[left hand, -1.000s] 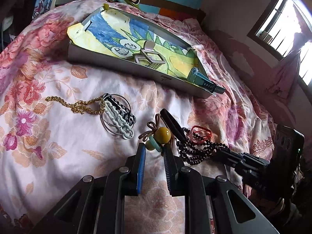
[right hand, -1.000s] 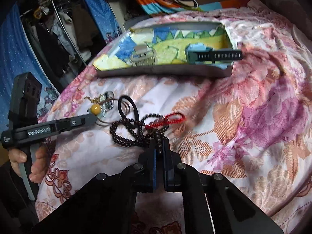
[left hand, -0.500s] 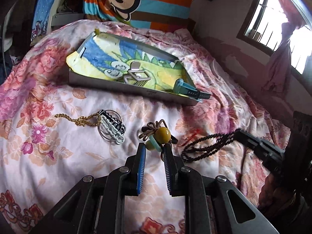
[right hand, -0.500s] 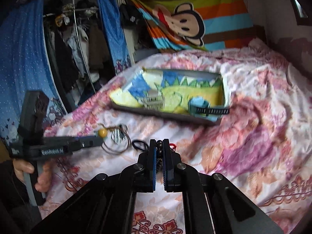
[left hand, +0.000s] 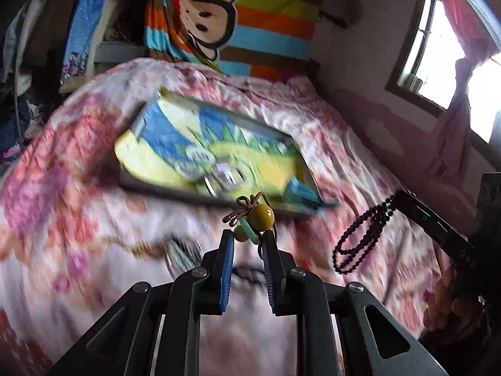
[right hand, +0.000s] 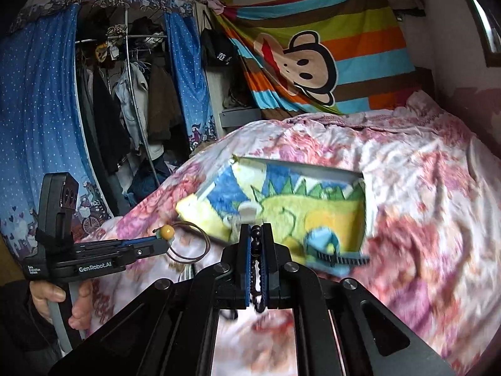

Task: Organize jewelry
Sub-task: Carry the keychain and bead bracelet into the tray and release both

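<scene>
Gripping a beaded hair tie (left hand: 255, 221), the left gripper (left hand: 247, 244) clamps it between the fingertips, yellow bead uppermost, cord ends splayed toward 11 o'clock. At 3 o'clock the right gripper (left hand: 395, 196) carries a dark bead bracelet (left hand: 360, 235) hanging as a long vertical loop. Beyond, at 12 o'clock, a grey tray (left hand: 150, 185) lies on the floral bedspread (left hand: 78, 219); it is lined with a dinosaur-print cloth (left hand: 175, 144) and holds a blurred metal piece (left hand: 224, 175) and a teal watch (left hand: 302, 194) at its right end. A window (left hand: 438, 62) lies at 2 o'clock.

Right wrist view: the right gripper (right hand: 256, 244) is closed on the bracelet (right hand: 256, 241), strand running lengthwise between the pads. The left gripper (right hand: 166, 239) sits at 9 o'clock, yellow bead up, elastic loop drooping. The tray (right hand: 353, 175) lies at 12 o'clock, the watch's (right hand: 332, 252) strap lengthwise left-right. A striped monkey blanket (right hand: 313, 59) hangs behind; a wardrobe (right hand: 125, 100) stands at 10 o'clock.
</scene>
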### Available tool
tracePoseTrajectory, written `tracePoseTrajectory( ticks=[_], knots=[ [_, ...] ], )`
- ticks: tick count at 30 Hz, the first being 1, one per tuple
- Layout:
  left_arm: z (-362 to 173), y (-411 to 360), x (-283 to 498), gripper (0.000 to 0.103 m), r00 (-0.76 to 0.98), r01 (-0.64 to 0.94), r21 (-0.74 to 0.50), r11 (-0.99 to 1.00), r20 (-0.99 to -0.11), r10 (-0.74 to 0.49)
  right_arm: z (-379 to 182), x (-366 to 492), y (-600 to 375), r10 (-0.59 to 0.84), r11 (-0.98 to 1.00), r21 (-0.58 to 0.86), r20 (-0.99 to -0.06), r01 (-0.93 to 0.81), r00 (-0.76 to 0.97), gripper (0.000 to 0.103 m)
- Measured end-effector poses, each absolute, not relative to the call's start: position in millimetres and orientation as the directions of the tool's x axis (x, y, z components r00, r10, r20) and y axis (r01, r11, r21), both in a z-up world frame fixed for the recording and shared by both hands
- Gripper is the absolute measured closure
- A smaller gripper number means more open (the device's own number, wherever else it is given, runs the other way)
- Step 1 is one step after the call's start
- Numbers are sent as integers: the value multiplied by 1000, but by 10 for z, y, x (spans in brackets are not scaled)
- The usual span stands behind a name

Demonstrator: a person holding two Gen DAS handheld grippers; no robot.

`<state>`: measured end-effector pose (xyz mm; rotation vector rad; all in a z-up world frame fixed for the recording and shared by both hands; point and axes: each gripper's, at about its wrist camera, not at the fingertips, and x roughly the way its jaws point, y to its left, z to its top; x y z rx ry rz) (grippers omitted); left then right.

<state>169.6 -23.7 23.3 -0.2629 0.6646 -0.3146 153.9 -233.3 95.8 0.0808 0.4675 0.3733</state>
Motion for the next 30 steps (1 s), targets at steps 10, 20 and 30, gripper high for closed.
tracePoseTrajectory(
  ticks=[10, 20, 30],
  knots=[
    [203, 38, 2663, 86, 783, 125, -311, 942, -553, -286, 678, 2621, -1926, 337, 941, 163, -501, -295, 798, 98],
    [-187, 158, 3104, 86, 708, 58, -367, 928, -640, -298, 136, 2948, -1785, 309, 950, 166, -601, -263, 737, 97],
    [-269, 123, 3079, 82, 659, 44, -374, 926, -686, -309, 40, 2865, -1852, 272, 959, 123, -651, -255, 709, 93]
  ],
)
